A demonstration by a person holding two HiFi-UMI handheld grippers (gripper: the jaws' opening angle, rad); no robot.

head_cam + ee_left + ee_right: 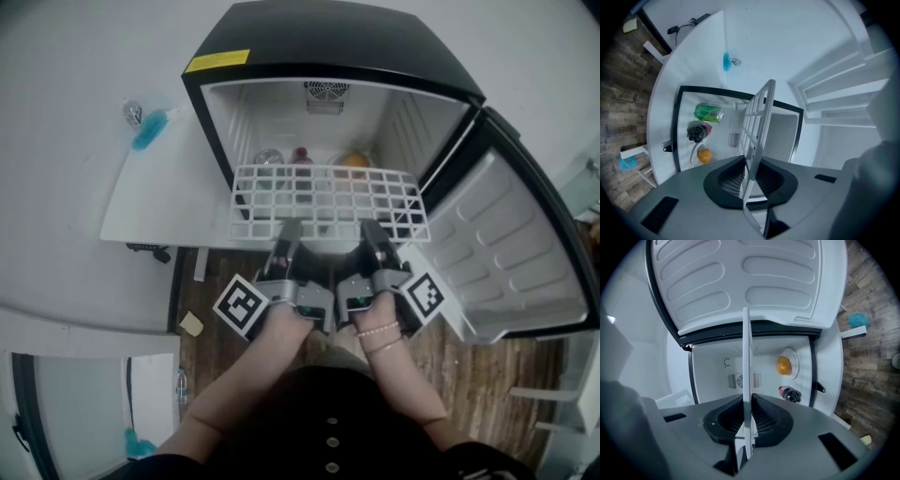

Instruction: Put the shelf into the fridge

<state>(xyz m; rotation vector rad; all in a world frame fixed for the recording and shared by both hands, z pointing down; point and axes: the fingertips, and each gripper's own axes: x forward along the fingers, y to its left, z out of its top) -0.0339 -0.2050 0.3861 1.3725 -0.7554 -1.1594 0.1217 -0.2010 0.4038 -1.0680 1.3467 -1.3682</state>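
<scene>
A white wire shelf (328,201) lies flat at the mouth of the small black fridge (333,42), its far edge just inside the opening. My left gripper (289,231) is shut on the shelf's near edge left of centre, and my right gripper (372,231) is shut on it right of centre. The left gripper view shows the shelf (757,126) edge-on between the dark pads (729,180). It stands edge-on as a thin white bar, the shelf (746,380), in the right gripper view. Below the shelf, inside the fridge, are a green can (708,113), a dark bottle (697,132) and an orange (704,155) on a plate.
The fridge door (511,258) hangs open to the right, its white moulded inner panel facing up. A white table (159,192) stands left of the fridge with a blue item (150,129) on it. Wood floor (483,361) lies below me. A fan grille (325,94) sits on the fridge's back wall.
</scene>
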